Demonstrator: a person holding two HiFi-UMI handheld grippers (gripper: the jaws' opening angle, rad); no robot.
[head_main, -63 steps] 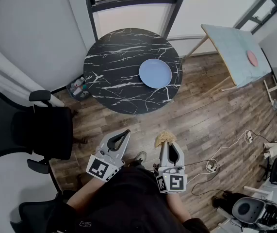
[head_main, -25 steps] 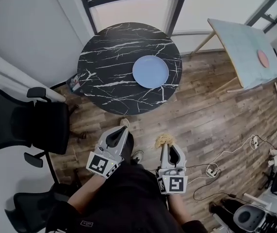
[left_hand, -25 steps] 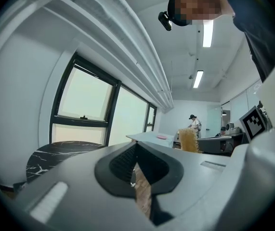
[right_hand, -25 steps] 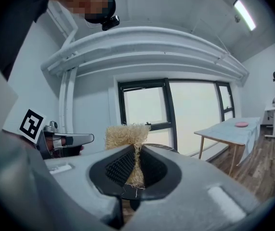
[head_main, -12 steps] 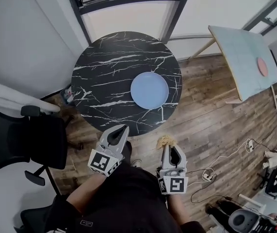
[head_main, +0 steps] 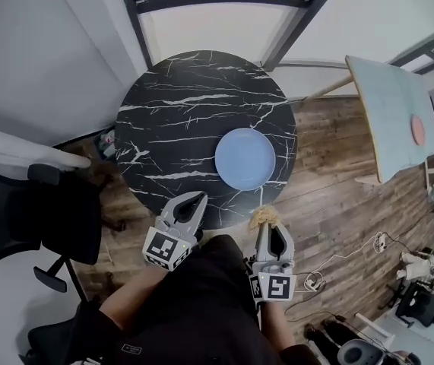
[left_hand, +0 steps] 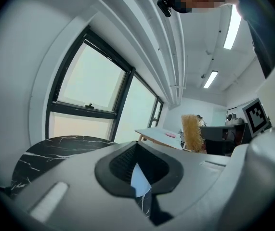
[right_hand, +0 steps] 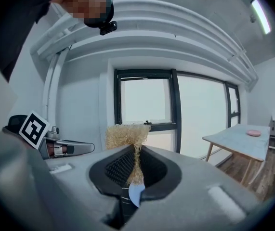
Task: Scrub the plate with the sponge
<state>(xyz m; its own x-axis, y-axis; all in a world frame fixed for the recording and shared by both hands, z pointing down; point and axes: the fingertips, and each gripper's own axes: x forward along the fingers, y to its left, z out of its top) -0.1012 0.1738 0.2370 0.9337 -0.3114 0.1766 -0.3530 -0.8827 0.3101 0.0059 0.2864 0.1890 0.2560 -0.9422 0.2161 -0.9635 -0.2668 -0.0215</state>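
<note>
A pale blue plate point(head_main: 245, 158) lies on the right half of the round black marble table point(head_main: 171, 112). My right gripper point(head_main: 264, 220) is shut on a tan fibrous sponge point(head_main: 263, 217), held just past the table's near right edge and short of the plate. In the right gripper view the sponge point(right_hand: 126, 137) sticks up between the closed jaws. My left gripper point(head_main: 198, 199) is shut and empty, its tips over the table's near edge. Through the left gripper view's jaw gap a sliver of the plate point(left_hand: 139, 182) shows, and the sponge point(left_hand: 192, 131) appears to the right.
A black office chair point(head_main: 30, 215) stands left of the table. At the right is a light wooden table point(head_main: 391, 105) with a pink disc point(head_main: 418, 130) on it. Cables and a socket point(head_main: 312, 281) lie on the wood floor. A window point(head_main: 217, 14) is behind the table.
Both grippers have come forward to the table's near edge; the plate and table now lie much closer. The right gripper still holds the sponge and the left stays shut.
</note>
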